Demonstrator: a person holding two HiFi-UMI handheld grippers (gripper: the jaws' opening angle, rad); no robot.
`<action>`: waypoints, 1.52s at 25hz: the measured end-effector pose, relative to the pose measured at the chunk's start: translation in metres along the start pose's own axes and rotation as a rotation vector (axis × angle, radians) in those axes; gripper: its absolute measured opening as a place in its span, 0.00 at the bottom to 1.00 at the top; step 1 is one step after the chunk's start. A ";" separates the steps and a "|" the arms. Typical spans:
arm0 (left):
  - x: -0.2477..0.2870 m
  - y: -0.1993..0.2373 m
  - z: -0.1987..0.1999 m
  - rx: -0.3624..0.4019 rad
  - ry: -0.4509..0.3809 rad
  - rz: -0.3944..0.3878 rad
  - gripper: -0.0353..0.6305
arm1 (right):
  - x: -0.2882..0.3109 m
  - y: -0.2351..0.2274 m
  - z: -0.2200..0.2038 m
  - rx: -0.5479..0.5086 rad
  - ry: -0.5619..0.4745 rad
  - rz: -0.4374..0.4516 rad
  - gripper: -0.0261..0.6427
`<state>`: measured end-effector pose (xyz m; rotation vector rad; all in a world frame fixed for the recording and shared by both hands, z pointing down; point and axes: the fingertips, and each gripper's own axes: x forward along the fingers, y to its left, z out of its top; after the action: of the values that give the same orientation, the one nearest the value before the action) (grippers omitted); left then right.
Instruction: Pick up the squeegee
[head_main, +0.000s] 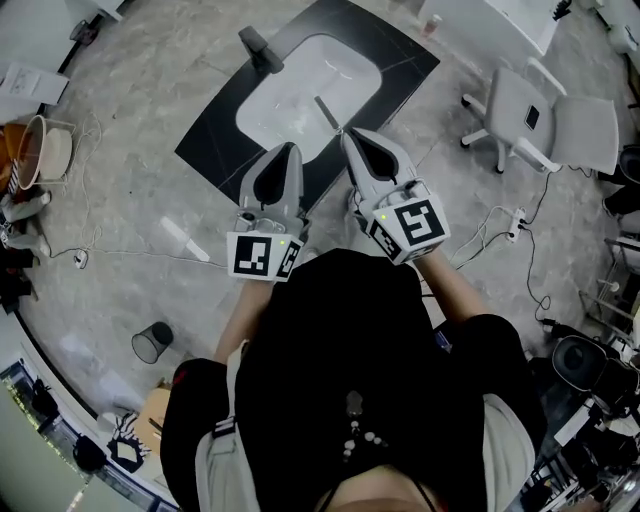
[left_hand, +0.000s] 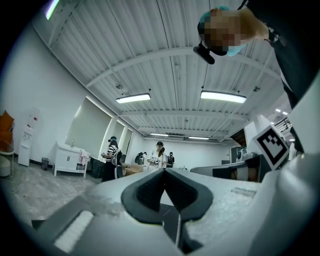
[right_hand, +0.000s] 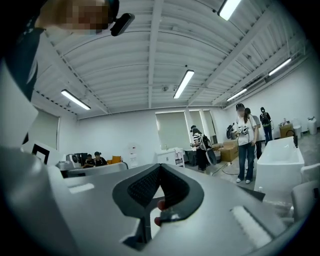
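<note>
A white tub (head_main: 300, 95) stands on a black mat (head_main: 215, 140) on the grey floor ahead of me. Across its near rim lies a thin grey bar (head_main: 327, 112), possibly the squeegee; I cannot tell for sure. A dark fitting (head_main: 258, 45) stands at the tub's far left corner. My left gripper (head_main: 291, 148) is held level over the tub's near edge, jaws shut and empty. My right gripper (head_main: 345, 133) is beside it, tip close to the bar's near end in the head view, jaws shut. No held thing shows in the right gripper view (right_hand: 160, 172), where the tub (right_hand: 280, 165) is at the right.
Two white office chairs (head_main: 545, 120) stand to the right, with a power strip (head_main: 515, 222) and cables on the floor. A black bin (head_main: 152, 342) sits at the lower left. Several people (right_hand: 245, 135) stand farther off in the room.
</note>
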<state>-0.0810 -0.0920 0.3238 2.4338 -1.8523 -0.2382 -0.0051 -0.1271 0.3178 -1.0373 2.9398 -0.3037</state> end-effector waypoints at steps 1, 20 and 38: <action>0.008 0.002 -0.002 0.002 0.005 0.011 0.06 | 0.006 -0.009 -0.001 0.004 0.011 0.006 0.04; 0.108 0.041 -0.012 0.042 -0.018 0.317 0.06 | 0.114 -0.104 -0.024 0.048 0.169 0.276 0.04; 0.135 0.096 -0.022 0.031 -0.009 0.378 0.06 | 0.204 -0.124 -0.089 0.073 0.328 0.282 0.04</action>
<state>-0.1337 -0.2488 0.3500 2.0444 -2.2815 -0.1949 -0.0938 -0.3325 0.4390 -0.6010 3.2756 -0.6210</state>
